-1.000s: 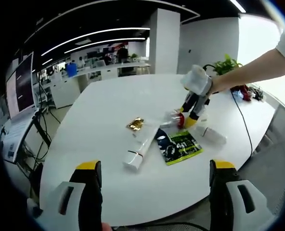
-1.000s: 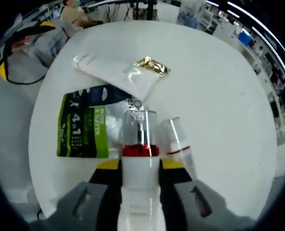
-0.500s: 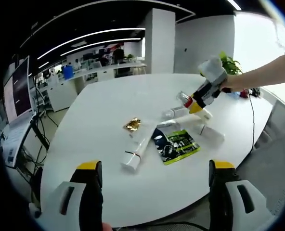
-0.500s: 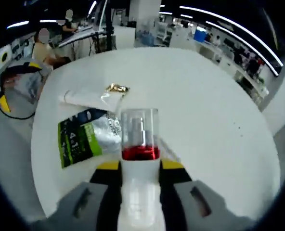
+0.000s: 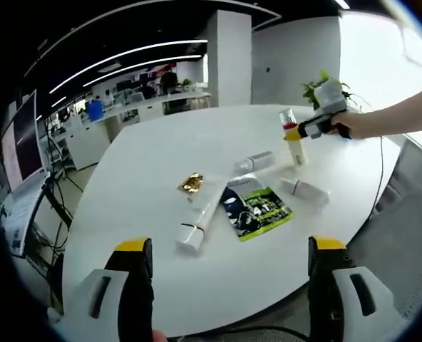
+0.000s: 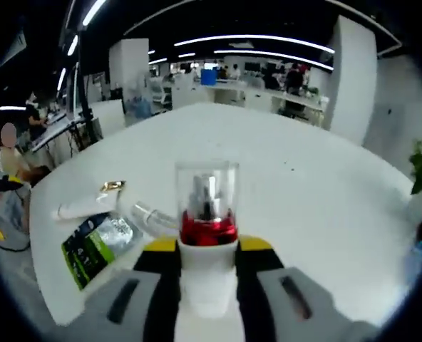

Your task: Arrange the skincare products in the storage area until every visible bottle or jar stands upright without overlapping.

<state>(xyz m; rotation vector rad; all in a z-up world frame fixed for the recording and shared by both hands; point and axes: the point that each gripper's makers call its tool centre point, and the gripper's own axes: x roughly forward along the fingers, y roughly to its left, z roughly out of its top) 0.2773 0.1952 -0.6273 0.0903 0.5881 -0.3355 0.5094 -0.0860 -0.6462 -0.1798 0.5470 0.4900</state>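
At upper right of the left gripper view, the right gripper [image 5: 305, 132] grasps a bottle [image 5: 292, 140] upright; the left gripper [image 5: 224, 267] is released.

Open office, white pillar [image 5: 229, 60], ceiling light strips [image 5: 129, 57], desks [image 5: 150, 105]

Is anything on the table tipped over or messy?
Yes. A white tube, a clear bottle and a small white bottle lie on their sides on the table instead of standing. The right gripper holds the red-collared pump bottle upright.
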